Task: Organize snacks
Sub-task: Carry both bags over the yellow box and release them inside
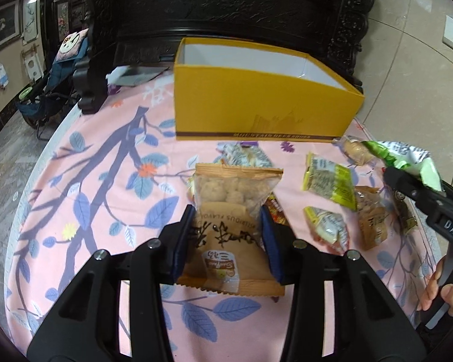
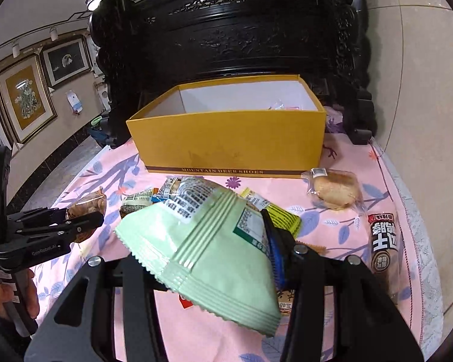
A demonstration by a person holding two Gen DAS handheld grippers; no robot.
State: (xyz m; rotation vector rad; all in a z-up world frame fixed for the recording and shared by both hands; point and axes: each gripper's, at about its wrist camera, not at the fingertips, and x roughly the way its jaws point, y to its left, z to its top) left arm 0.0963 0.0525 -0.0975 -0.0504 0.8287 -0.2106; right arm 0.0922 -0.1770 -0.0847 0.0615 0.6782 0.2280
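From the left wrist we see the left gripper clamped on a tan snack packet, both blue pads pressed against its sides, the packet raised clear of the pink flowered tablecloth. The packet's clear window shows pale round pieces; upside down we read part of "DELICIOUS FLAVOR", some brush characters we cannot make out, and a small round logo too blurred to read. Ahead stands the yellow box, open, with "MOUNTAIN DEER SHOES" along its brown band. Loose snacks lie between us and the box, among them a yellow-green packet. At the right edge the right gripper holds a green bag; its body bears the letters "DAS".

From the right wrist the pale green bag fills the middle, gripped at its lower half; only one blue pad shows, pressed on it. Its printed panel is too small to read. The box's band reads clearly here, and a few wrappers already lie inside at the back. On the cloth rest a clear-wrapped pastry and a dark sausage-shaped stick with bold Chinese characters. The left tool at the left edge carries "GenRobot.AI".

We judge the step as carrying: both hands are loaded, neither over the box yet. Next we need to bring each packet above the open top, one at a time, and let go.
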